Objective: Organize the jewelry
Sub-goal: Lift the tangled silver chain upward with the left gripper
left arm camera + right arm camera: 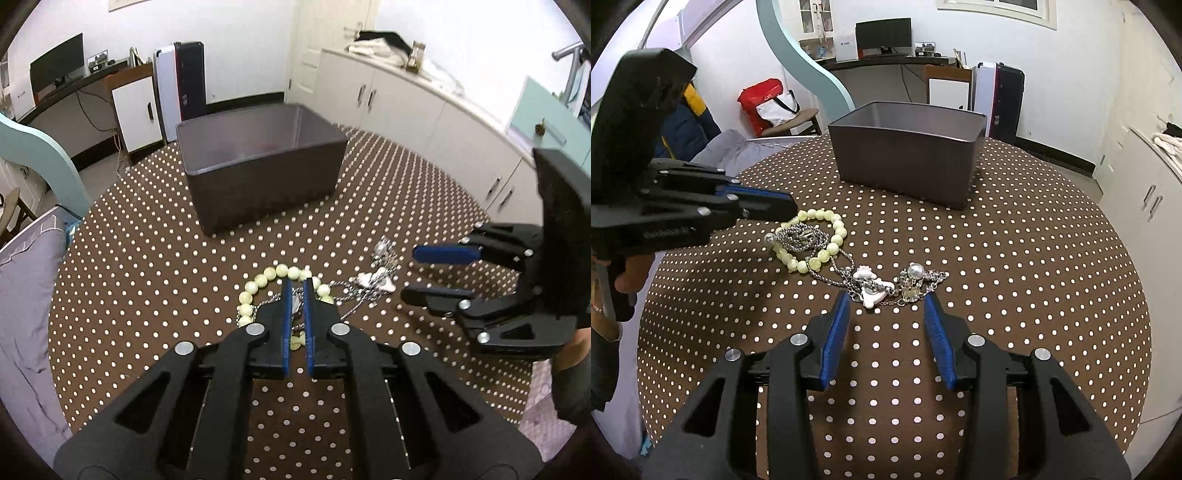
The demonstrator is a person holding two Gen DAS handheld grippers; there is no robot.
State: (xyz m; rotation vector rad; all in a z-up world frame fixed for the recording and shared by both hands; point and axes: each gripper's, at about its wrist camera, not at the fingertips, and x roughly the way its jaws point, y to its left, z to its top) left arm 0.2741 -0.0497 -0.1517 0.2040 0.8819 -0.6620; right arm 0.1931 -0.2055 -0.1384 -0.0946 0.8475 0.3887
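Note:
A pale green bead bracelet lies on the polka-dot table, tangled with a silver chain. A white charm pendant and a pearl piece lie on more chain just ahead of my right gripper, which is open and hovers before them. My left gripper sits over the bracelet with jaws nearly shut; something small and silvery shows between them. It also shows in the right wrist view. My right gripper shows in the left wrist view. A dark brown bin stands behind.
The round table has a brown cloth with white dots. White cabinets stand to the right. A grey cushion lies past the table's left edge. A desk, monitor and suitcase stand at the far wall.

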